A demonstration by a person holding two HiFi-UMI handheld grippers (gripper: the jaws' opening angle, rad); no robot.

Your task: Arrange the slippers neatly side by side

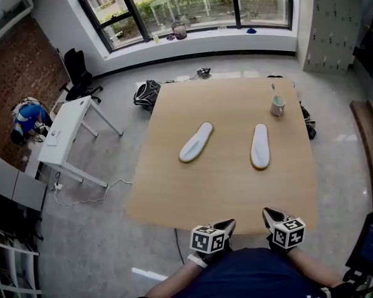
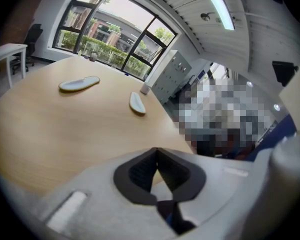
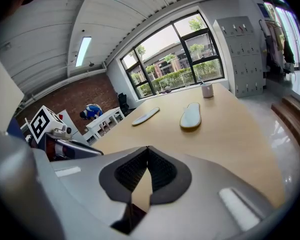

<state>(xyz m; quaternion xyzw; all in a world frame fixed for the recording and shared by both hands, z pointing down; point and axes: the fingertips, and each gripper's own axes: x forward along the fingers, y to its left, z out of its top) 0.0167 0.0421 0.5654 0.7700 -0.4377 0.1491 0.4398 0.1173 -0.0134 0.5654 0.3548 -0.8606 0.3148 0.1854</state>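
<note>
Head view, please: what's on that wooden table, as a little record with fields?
Surface: light wooden table
Slipper one: white flat slipper, lying at a slant
Slipper two: second white slipper, nearly straight, well apart from the first
Extra: pale mug, far right corner
Tools: left tool and right tool, both shut, empty, at the near edge
</note>
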